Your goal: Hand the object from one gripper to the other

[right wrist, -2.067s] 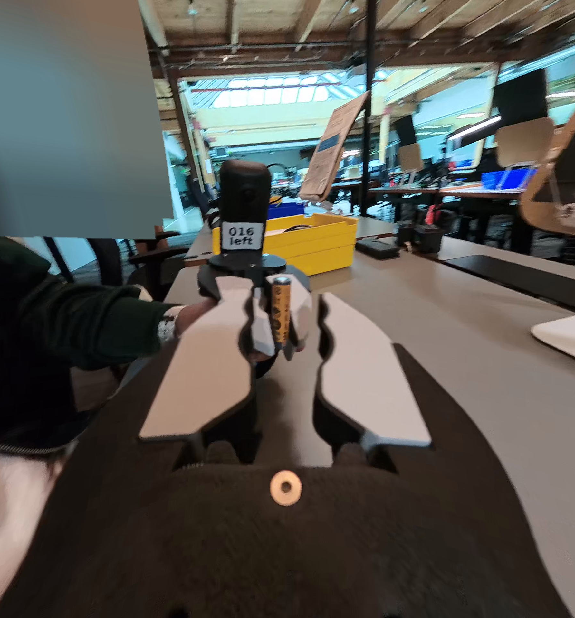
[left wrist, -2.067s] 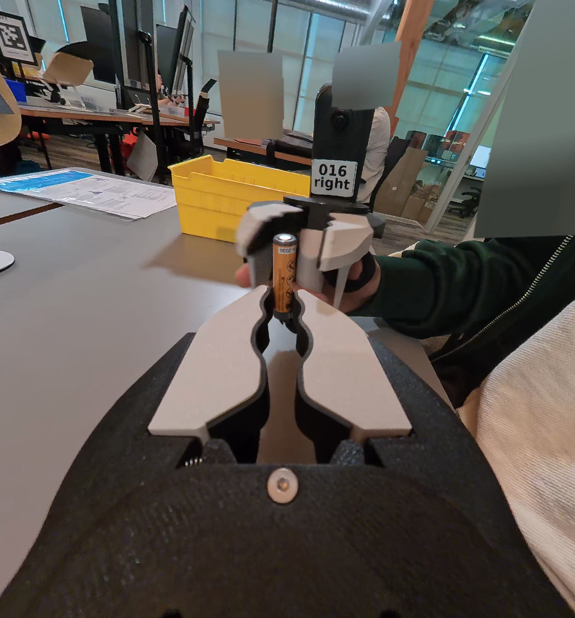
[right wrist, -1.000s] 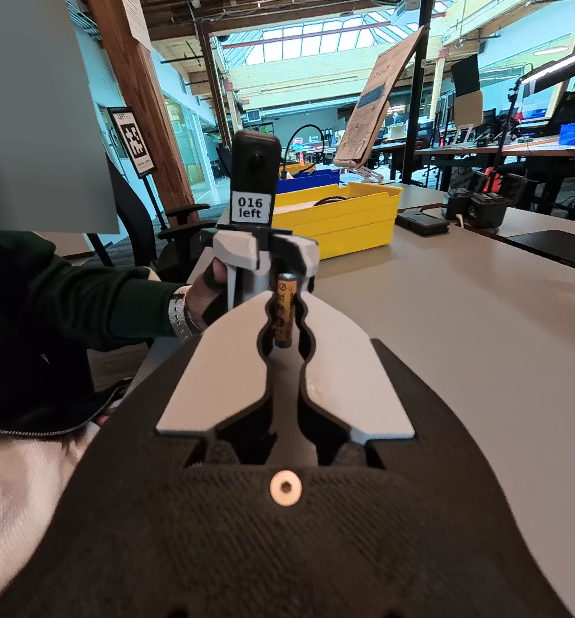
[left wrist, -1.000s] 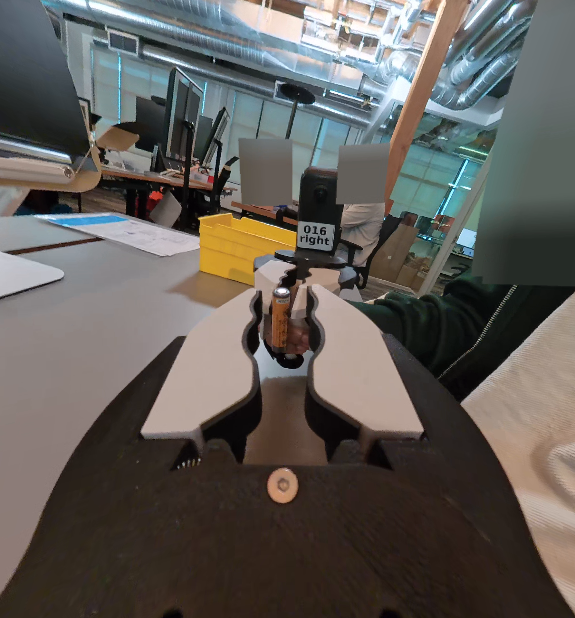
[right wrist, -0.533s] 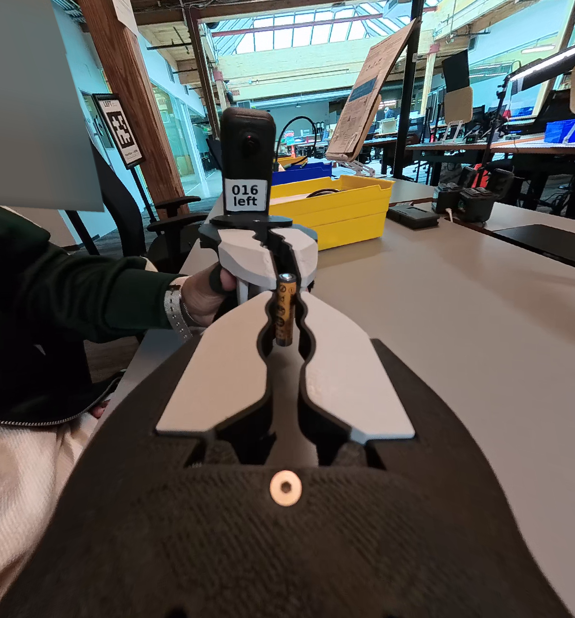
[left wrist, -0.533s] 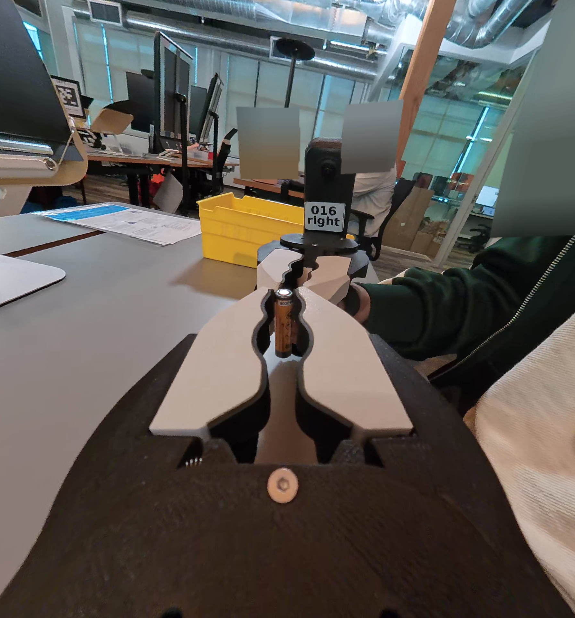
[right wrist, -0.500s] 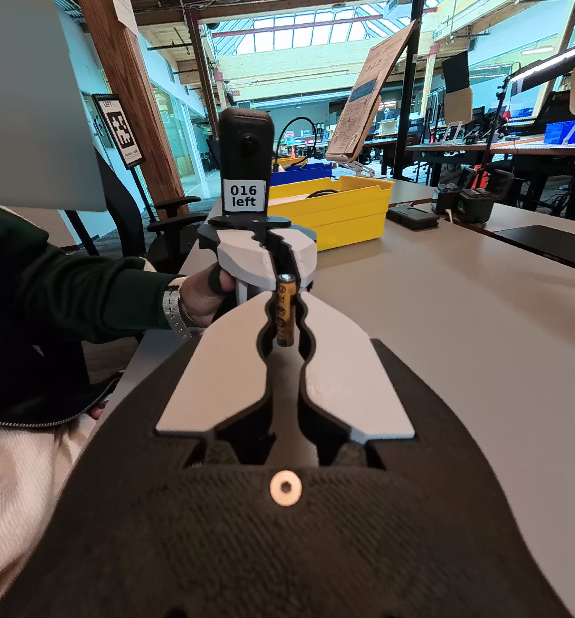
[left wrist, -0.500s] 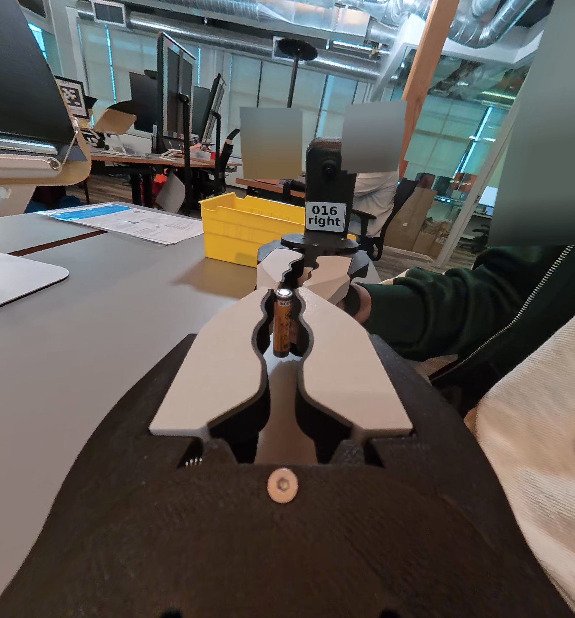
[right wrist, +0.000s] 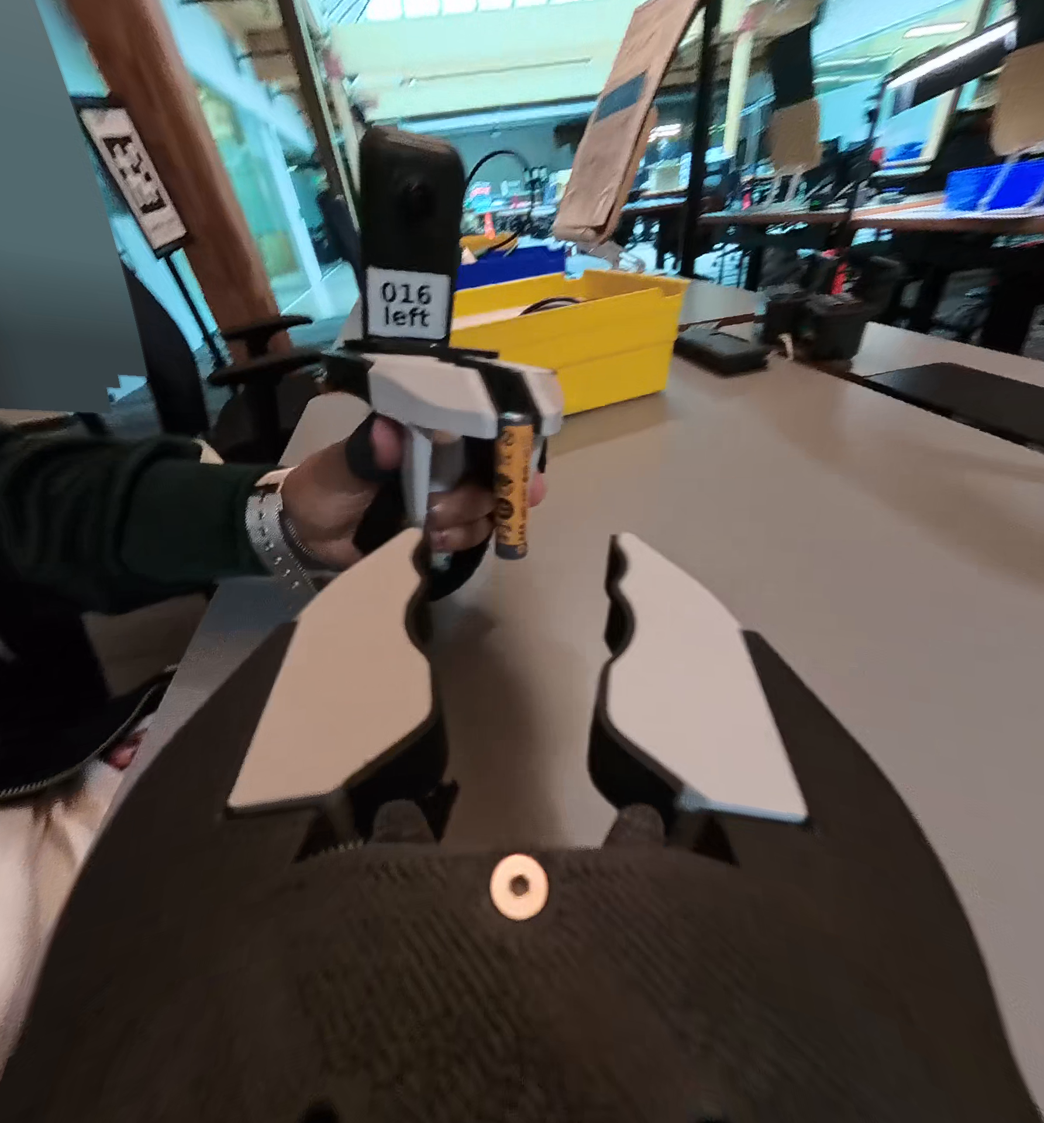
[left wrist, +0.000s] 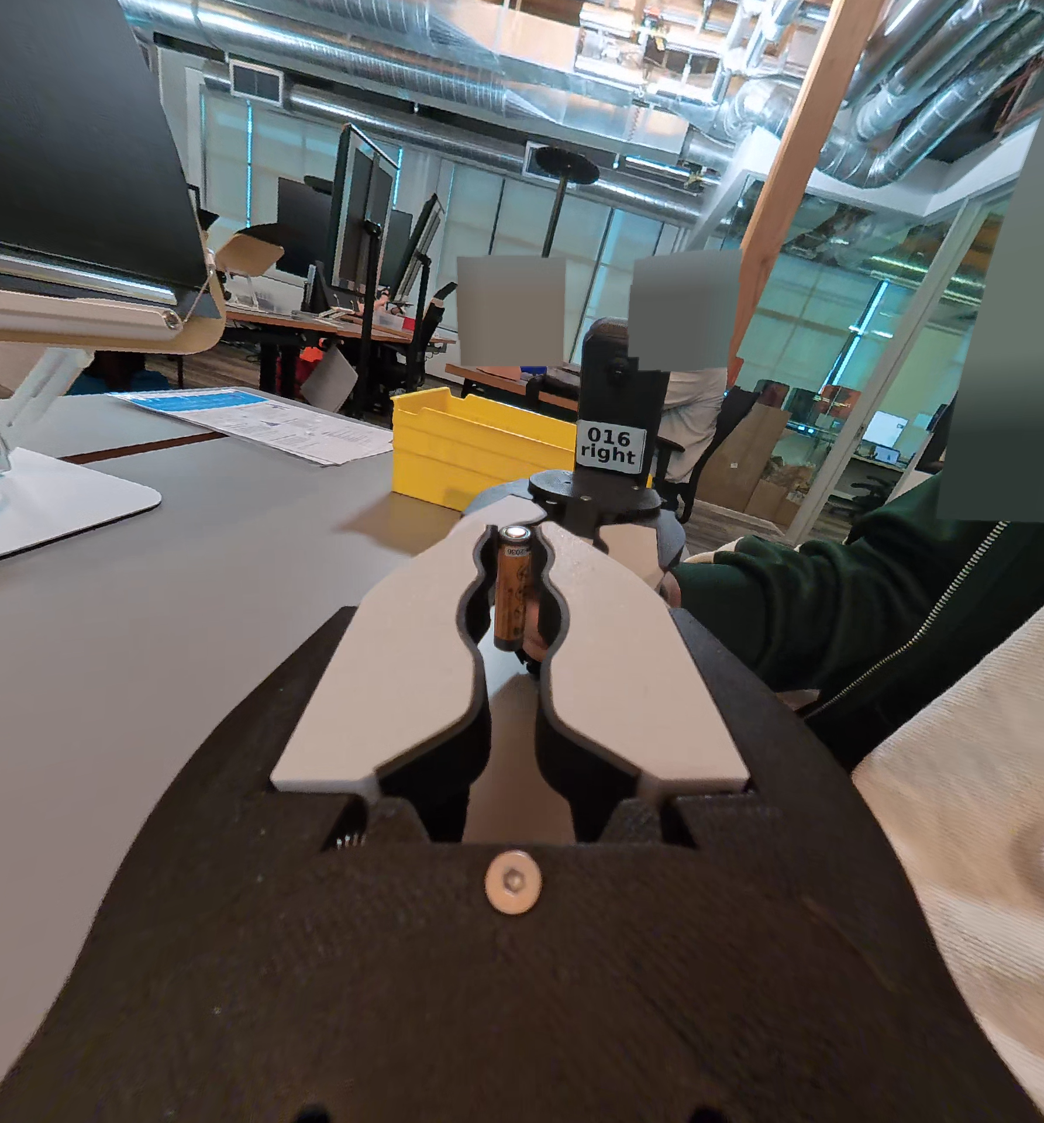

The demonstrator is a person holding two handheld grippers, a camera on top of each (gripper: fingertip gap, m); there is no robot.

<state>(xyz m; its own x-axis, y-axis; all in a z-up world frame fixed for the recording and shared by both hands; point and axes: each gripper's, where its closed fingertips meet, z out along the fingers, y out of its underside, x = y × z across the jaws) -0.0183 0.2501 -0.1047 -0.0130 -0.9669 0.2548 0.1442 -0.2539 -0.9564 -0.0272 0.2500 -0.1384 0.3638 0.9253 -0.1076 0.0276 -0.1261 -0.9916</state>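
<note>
Left hand-held gripper (left wrist: 512, 550) is closed on the battery (left wrist: 512, 586), which stands upright between its pale, wavy-edged fingers (left wrist: 410, 656); in the right wrist view that left hand-held gripper (right wrist: 516, 425) grips the battery (right wrist: 513, 486) by its top end, above the counter. Right hand-held gripper (right wrist: 516, 568) has its jaws spread wide with nothing between them, just short of the battery. A smooth grey counter (left wrist: 173, 607) stretches away, carrying a yellow plastic bin (left wrist: 477, 446) and printed papers (left wrist: 276, 422). Beyond lies an open office with desks, a wooden post (left wrist: 793, 182) and shiny ceiling ducts (left wrist: 385, 73). Both gripper bodies are matte black and grainy.
</note>
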